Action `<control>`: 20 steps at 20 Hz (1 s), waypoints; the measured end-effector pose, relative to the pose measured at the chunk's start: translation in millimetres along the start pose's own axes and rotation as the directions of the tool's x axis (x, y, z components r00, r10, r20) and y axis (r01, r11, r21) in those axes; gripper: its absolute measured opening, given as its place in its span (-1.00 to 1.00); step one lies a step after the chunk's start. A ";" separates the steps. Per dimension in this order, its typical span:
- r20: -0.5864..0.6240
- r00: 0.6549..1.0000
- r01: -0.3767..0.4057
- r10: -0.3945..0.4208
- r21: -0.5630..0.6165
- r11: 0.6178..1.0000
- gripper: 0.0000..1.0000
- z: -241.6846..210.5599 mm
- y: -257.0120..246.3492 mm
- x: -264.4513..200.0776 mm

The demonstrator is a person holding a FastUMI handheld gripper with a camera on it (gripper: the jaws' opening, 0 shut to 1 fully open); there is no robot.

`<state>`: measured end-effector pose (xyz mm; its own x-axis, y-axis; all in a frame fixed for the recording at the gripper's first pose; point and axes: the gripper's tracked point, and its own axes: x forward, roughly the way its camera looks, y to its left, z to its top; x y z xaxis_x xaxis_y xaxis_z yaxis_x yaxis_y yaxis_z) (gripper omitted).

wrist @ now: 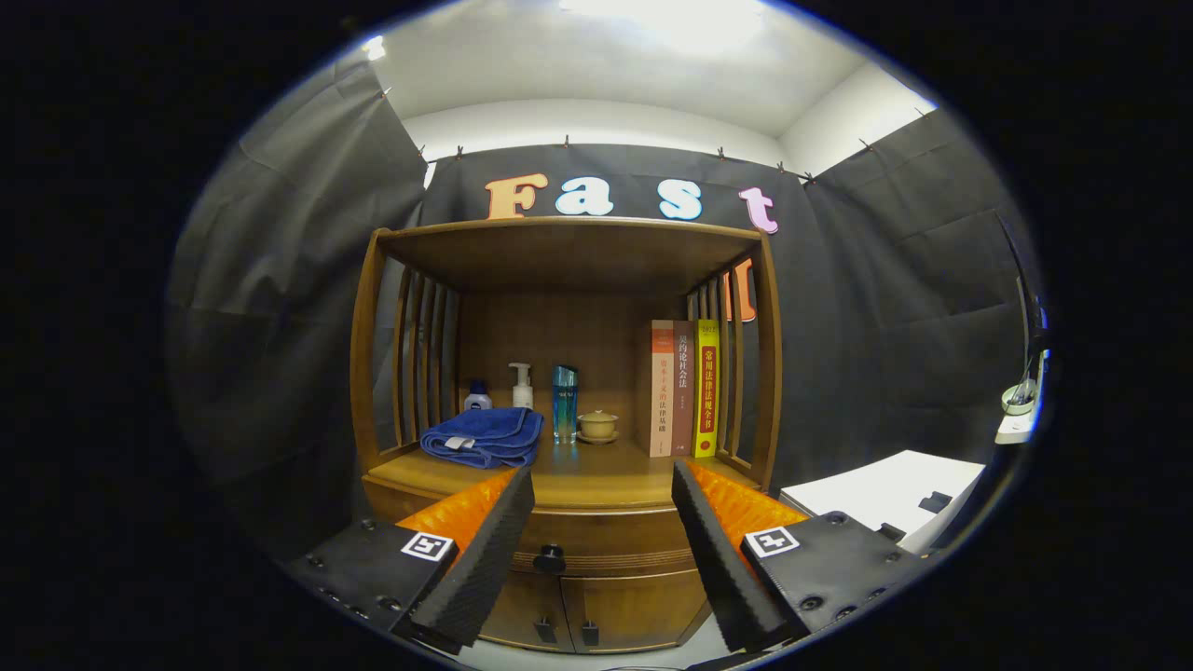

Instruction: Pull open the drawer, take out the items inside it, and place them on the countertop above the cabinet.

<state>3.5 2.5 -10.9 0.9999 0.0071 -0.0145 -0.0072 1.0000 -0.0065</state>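
Observation:
A wooden cabinet stands ahead of me, with its drawer (606, 545) shut and a dark round knob (549, 559) at the drawer's front. The countertop (596, 480) lies above the drawer, under a slatted shelf frame. My gripper (604, 489) is open, held a short way back from the cabinet, with nothing between its fingers. The knob shows in the gap between the fingers, nearer the left one. The drawer's inside is hidden.
On the countertop rest a folded blue towel (485, 436), a small bottle, a white pump bottle (521, 386), a blue tumbler (564, 403), a lidded cup (597, 425) and three upright books (683, 388). Two small doors (596, 610) sit below the drawer. A white surface (885, 494) lies to the right.

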 end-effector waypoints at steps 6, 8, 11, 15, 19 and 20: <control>0.016 1.000 0.008 -0.009 0.014 1.000 0.96 2.0 -4.2 -0.9; 0.032 0.999 0.006 -0.006 0.024 1.000 0.96 0.6 -1.4 3.6; 0.052 0.999 -0.008 0.006 0.043 0.999 0.96 -12.9 2.8 10.1; -0.014 0.998 -0.060 0.060 0.044 0.997 0.97 -54.4 25.9 23.3; -0.036 0.996 -0.086 0.088 0.036 0.996 0.96 -87.2 40.5 29.2; -0.034 0.995 -0.093 0.094 0.038 0.995 0.96 -95.9 45.1 33.7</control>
<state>35.5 47.2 -107.6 0.9937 0.1007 -0.0486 -0.0991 0.9945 0.0331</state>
